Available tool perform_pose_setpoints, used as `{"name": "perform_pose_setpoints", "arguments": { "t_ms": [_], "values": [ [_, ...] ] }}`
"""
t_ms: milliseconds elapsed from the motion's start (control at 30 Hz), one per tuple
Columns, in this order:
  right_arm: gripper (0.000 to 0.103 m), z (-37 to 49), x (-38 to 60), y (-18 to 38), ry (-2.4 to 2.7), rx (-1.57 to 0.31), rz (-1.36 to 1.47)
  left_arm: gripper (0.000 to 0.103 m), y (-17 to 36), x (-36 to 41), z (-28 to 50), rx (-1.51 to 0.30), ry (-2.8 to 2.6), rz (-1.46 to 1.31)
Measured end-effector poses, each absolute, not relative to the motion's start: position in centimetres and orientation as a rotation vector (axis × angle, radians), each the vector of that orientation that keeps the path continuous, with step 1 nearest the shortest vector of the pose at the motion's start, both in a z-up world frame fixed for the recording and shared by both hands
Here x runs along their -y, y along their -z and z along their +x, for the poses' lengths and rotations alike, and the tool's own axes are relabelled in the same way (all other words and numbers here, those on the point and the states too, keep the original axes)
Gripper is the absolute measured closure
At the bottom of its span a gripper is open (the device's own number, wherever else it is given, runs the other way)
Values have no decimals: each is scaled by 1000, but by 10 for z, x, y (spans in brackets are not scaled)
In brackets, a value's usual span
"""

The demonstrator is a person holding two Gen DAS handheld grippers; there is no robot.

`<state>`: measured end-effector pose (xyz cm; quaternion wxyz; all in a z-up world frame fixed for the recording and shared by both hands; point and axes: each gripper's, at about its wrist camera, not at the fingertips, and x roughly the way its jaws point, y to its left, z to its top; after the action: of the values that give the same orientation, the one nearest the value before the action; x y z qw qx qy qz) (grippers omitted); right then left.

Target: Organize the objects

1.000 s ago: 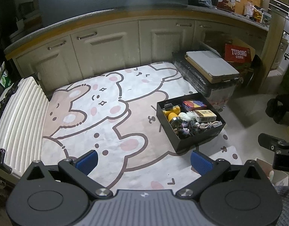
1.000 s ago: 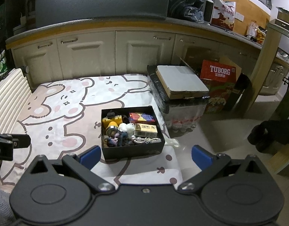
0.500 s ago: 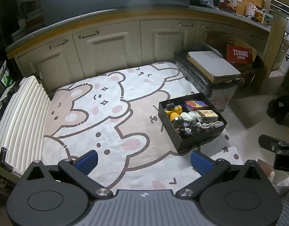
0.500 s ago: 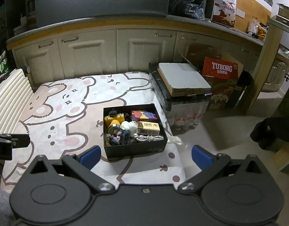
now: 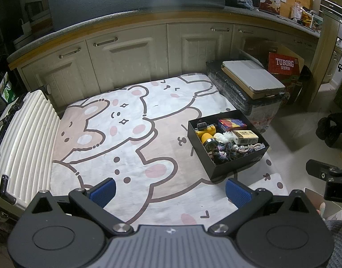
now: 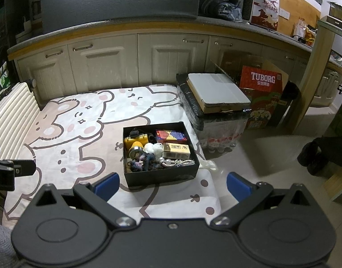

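A black open box (image 5: 235,167) (image 6: 159,177) sits on a cartoon bear mat (image 5: 130,134) (image 6: 81,129). Inside lie a yellow flashlight (image 5: 207,137) (image 6: 136,146), a red and blue pack (image 5: 232,122) (image 6: 171,135), a cream carton (image 5: 244,136) (image 6: 176,151), a white string ball (image 6: 153,147), dark yarn (image 6: 144,164) and a twisted rope (image 6: 182,162). My left gripper (image 5: 171,188) hovers open over the mat, left of and nearer than the box. My right gripper (image 6: 172,184) hangs open just in front of the box. Both hold nothing.
A cream ribbed suitcase (image 5: 19,143) borders the mat's left edge. Cabinets (image 6: 117,64) run along the back. A wrapped black crate with a grey board (image 6: 215,93) and a red Tuborg carton (image 6: 262,82) stand right of the mat. Bare floor (image 6: 260,156) lies to the right.
Both grippers have drawn back and risen slightly, so the box and mat sit a little lower and farther in each view. Jaws stay open.
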<state>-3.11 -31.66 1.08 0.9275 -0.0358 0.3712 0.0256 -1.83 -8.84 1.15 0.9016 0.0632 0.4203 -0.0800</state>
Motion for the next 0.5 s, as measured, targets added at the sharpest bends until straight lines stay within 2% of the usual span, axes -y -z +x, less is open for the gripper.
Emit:
{"name": "perform_pose_setpoints", "arguments": {
  "t_ms": [500],
  "values": [
    [0,-31,316,-10,-56,-762,-68,0,-11,89,-18,-870,162,129]
  ]
}}
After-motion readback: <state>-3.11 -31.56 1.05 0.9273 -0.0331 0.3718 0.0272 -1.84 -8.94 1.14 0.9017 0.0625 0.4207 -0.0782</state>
